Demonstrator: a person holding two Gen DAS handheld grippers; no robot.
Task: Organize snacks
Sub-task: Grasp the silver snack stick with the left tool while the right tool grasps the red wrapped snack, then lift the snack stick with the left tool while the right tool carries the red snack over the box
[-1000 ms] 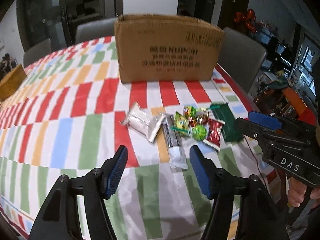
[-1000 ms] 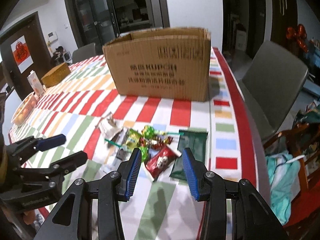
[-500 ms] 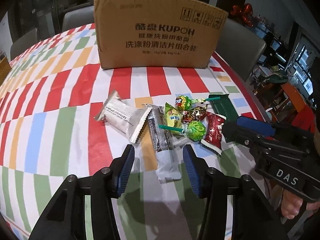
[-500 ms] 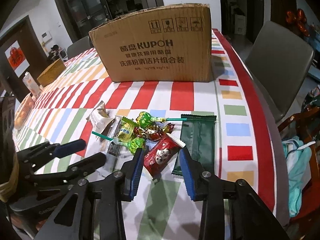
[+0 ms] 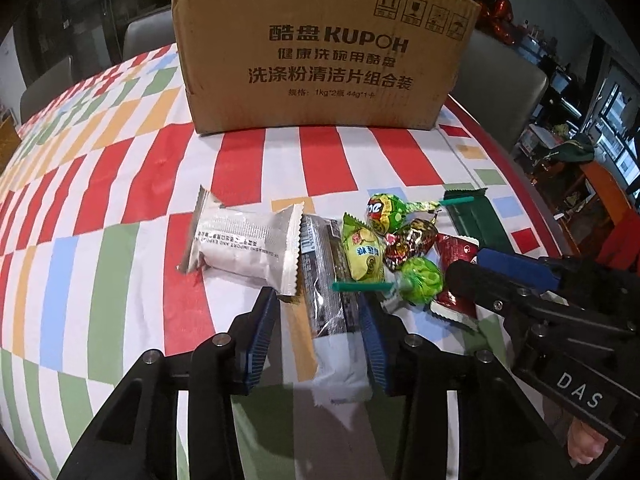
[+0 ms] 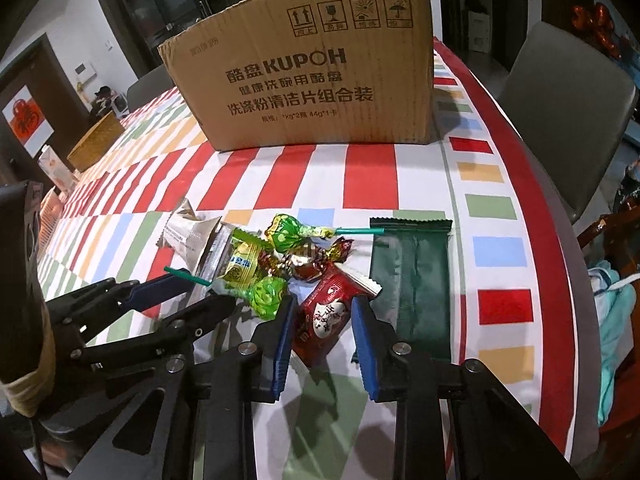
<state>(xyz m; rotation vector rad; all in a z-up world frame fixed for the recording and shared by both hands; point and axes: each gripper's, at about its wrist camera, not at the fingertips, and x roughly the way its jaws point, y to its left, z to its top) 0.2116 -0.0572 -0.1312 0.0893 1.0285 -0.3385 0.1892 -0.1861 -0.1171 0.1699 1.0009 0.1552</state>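
Snacks lie heaped on the desk before the cardboard box (image 5: 320,52), so each claw straddles one, unclosed: left claw (image 5: 320,332) the dark-wrapped bar (image 5: 328,280), right claw (image 6: 322,340) the red packet (image 6: 324,316).

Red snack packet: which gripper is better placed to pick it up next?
Right. The right gripper already straddles the red snack packet, jaws open on either side. The left gripper is set around the dark wrapped bar instead.

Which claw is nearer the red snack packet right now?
Right. The right claw straddles the red snack packet, open. The left claw straddles the dark wrapped bar beside it.
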